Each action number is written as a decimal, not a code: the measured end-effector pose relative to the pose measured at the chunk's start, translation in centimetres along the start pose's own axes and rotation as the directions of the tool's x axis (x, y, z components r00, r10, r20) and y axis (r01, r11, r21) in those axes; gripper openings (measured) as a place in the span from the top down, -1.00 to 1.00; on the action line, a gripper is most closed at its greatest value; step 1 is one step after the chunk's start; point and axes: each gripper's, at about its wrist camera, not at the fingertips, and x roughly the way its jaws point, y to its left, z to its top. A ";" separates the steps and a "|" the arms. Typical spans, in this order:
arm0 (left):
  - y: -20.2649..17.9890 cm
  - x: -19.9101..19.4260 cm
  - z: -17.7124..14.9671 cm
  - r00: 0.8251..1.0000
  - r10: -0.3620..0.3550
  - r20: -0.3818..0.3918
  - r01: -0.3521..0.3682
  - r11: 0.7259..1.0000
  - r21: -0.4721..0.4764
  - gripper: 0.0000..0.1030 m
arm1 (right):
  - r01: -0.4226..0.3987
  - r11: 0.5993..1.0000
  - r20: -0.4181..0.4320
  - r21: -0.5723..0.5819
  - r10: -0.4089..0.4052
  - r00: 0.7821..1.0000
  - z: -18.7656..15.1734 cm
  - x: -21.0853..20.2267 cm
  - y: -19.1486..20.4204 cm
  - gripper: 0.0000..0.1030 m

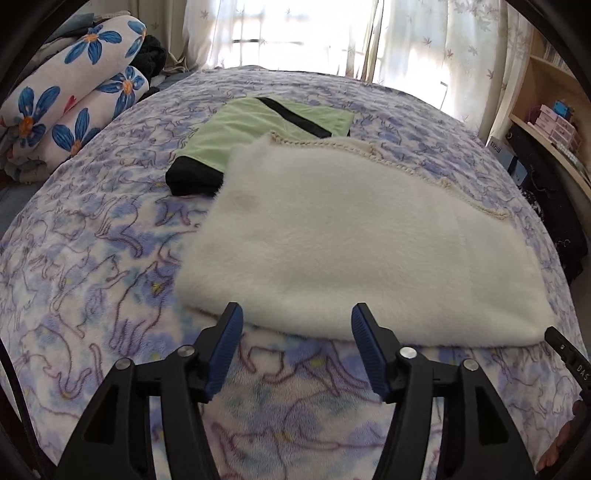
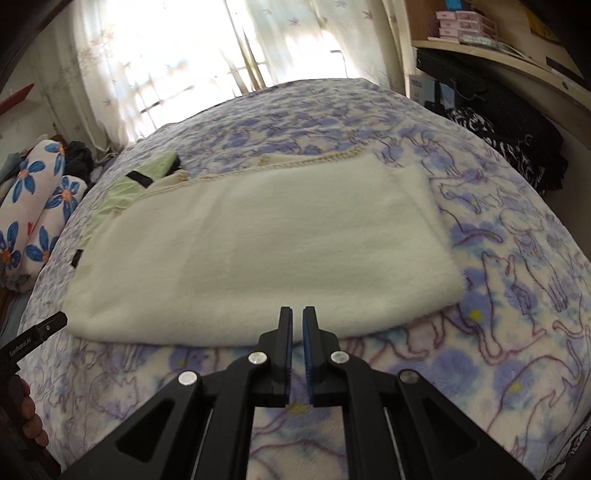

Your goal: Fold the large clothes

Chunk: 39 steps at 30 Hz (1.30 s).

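Left wrist view. The left tool (image 1: 297,317) stood with its blue-padded jaws wide apart and nothing between them, poised just above the near edge of the white garment (image 1: 354,251). That garment, fluffy and folded into a rough rectangle with a crocheted trim along its far edge, lay flat on the bed (image 1: 92,258), whose cover bore a blue-and-purple cat print. Behind it, partly overlapped by its far left corner, lay a folded green garment (image 1: 258,125) with black bands. A rolled floral quilt (image 1: 74,99) sat at the left of the bed. Curtains (image 1: 295,33) hung before a bright window. At the lower right edge the tip of the right tool (image 1: 565,350) showed, lettered "DAS", the rest cut off. A dark box on the shelf (image 1: 546,122) at right carried writing too small to read.

Right wrist view. The right tool (image 2: 297,317) had its jaws almost together, only a thin slit between the pads, and gripped nothing; it hung over the near edge of the white garment (image 2: 266,251), which lay across the middle of the bed (image 2: 517,295). The green garment (image 2: 147,173) peeked out beyond its far left corner. The floral quilt (image 2: 37,206) lay at far left. At the left edge the left tool (image 2: 37,332) showed, marked "GenRobot.AI", with fingers (image 2: 31,424) of the person's hand below it. The shelf (image 2: 498,55) at upper right held pink boxes.
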 end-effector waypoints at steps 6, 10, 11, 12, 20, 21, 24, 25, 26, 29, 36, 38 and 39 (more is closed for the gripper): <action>0.2 -2.7 -1.4 0.998 -0.054 0.016 0.054 0.999 0.000 -0.37 | -0.045 0.997 0.053 -0.070 0.049 0.997 -0.9 -2.5 2.9 0.27; 0.5 -2.5 -2.6 0.989 -0.146 0.007 0.147 0.988 -0.040 -0.52 | -0.051 0.992 0.071 -0.114 0.059 0.996 -1.3 -2.9 4.6 0.27; 0.6 -2.1 -2.9 0.985 -0.173 0.000 0.173 0.983 -0.053 -0.52 | -0.054 0.991 0.071 -0.120 0.063 0.995 -1.4 -2.8 4.9 0.27; 0.8 -1.6 -3.1 0.978 -0.206 -0.012 0.205 0.976 -0.070 -0.52 | -0.058 0.991 0.069 -0.124 0.067 0.995 -1.4 -2.5 5.2 0.27; 3.0 6.0 -4.5 0.924 -0.379 -0.059 0.349 0.895 -0.279 -0.52 | -0.089 0.987 0.048 -0.135 0.097 0.994 -1.4 -0.1 6.5 0.27; 3.3 6.9 -4.4 0.924 -0.377 -0.057 0.344 0.889 -0.304 -0.52 | -0.094 0.987 0.046 -0.133 0.100 0.994 -1.4 0.2 6.6 0.27; 4.3 9.3 -3.6 0.915 -0.403 -0.022 0.365 0.850 -0.380 -0.52 | -0.098 0.985 0.043 -0.139 0.105 0.994 -1.0 1.0 6.9 0.27; 4.4 9.8 -3.0 0.918 -0.396 -0.001 0.365 0.848 -0.385 -0.52 | -0.098 0.985 0.044 -0.141 0.105 0.993 -0.9 1.3 6.9 0.27; 4.5 10.3 -2.4 0.925 -0.380 0.014 0.356 0.852 -0.385 -0.52 | -0.098 0.985 0.042 -0.142 0.105 0.994 -0.7 1.7 7.0 0.27; 4.9 12.3 -0.6 0.936 -0.348 0.048 0.336 0.846 -0.414 -0.51 | -0.105 0.984 0.033 -0.142 0.111 0.993 -0.2 2.8 7.3 0.27; 5.0 13.5 2.5 0.956 -0.243 0.164 0.291 0.847 -0.445 0.50 | -0.093 0.982 0.027 -0.165 0.099 0.995 1.7 5.8 8.3 0.28; 4.3 12.0 3.0 0.957 -0.215 0.196 0.279 0.871 -0.405 0.57 | -0.076 0.979 0.042 -0.187 0.085 0.995 2.6 6.6 8.9 0.28; 3.6 11.0 3.2 0.956 -0.199 0.218 0.270 0.887 -0.375 0.59 | -0.067 0.978 0.048 -0.198 0.078 0.996 3.0 6.9 9.3 0.30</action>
